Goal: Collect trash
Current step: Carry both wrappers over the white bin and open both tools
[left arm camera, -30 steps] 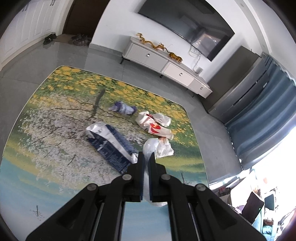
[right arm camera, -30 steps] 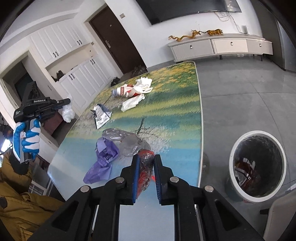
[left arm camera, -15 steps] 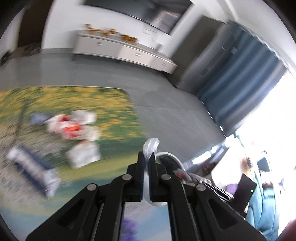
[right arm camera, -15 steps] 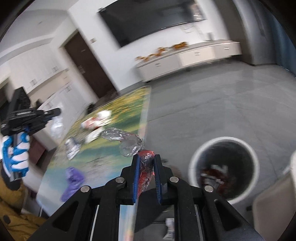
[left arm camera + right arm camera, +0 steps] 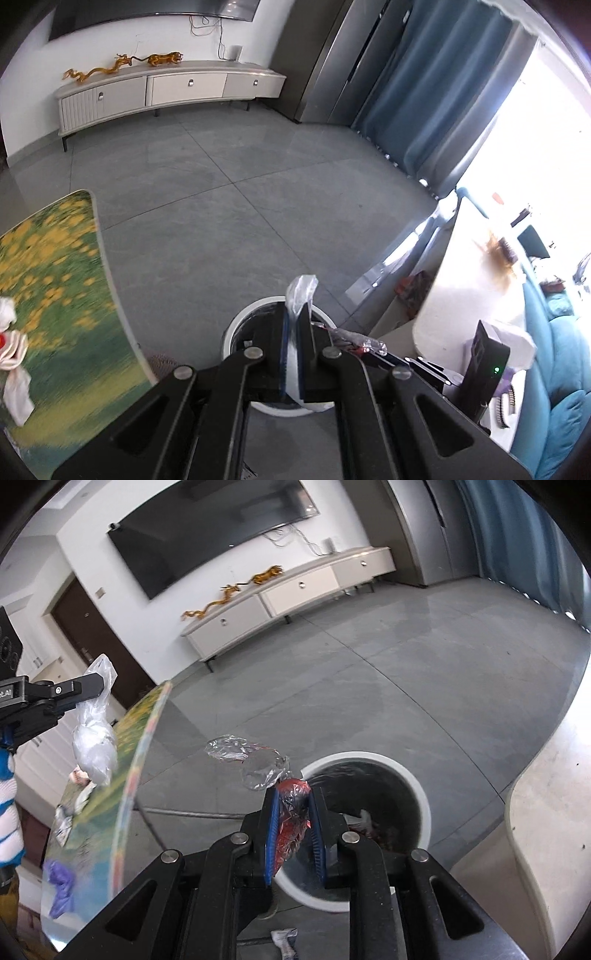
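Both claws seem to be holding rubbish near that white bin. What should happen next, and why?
Probably open the right gripper first: its red and clear wrapper already hangs over the white bin. The left gripper, clamped on a white plastic bag, looks close over the rim too and could release next.

A: Floor finish?
B: Grey tile, smooth, slight sheen. Bin: white rim, dark inside, looks plastic.
A: Trash?
B: Wrapper crinkly clear-and-red film, glossy. Bag thin translucent white plastic. Pads blue, ribbed.
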The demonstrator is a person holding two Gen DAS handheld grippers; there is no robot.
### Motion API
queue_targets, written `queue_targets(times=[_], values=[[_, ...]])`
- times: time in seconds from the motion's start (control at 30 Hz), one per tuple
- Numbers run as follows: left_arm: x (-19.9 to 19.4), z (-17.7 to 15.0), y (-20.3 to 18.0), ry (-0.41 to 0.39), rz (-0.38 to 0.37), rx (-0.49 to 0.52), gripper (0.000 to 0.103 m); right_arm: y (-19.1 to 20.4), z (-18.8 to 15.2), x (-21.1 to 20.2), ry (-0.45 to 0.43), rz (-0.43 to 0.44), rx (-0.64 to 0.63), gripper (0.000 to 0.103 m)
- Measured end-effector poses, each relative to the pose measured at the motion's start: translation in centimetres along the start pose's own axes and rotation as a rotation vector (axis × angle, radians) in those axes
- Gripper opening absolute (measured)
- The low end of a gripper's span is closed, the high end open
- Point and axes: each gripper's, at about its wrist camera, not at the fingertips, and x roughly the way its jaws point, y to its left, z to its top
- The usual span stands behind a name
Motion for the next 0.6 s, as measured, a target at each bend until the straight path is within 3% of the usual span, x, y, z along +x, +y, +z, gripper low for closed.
queue_targets(times=[0.03,0.1,0.17,0.2,0.27,0.33,0.6], values=[[0.8,0.1,-0.4,0.006,0.002,0.005,0.005,-0.8,0.1,0.6,0.005,-0.004,0.011,0.018],[2.6,0.3,-1.2,0.029,0.004,0.012,0.005,-1.8,0.1,1.6,0.015,-0.025,0.029,0.037],[4.0,0.4,-1.5,0.053,-0.007,0.0,0.011,-2.5,0.0,2.4,0.023,-0.043,0.033,0.046],[4.6,0.4,-1.7,0.065,-0.013,-0.003,0.015,-2.7,-0.1,2.7,0.028,-0.049,0.035,0.046],[5.1,0.3,-1.7,0.066,-0.012,-0.01,0.038,-3.2,-0.5,3.1,0.04,-0.069,0.045,0.047],[4.9,0.2,-1.6,0.055,-0.018,-0.022,0.046,-3.6,-0.8,2.8,0.039,-0.072,0.055,0.047],[1.2,-0.2,-0.6,0.017,-0.028,-0.033,0.046,-1.6,-1.7,-0.3,0.008,-0.082,0.034,0.047]])
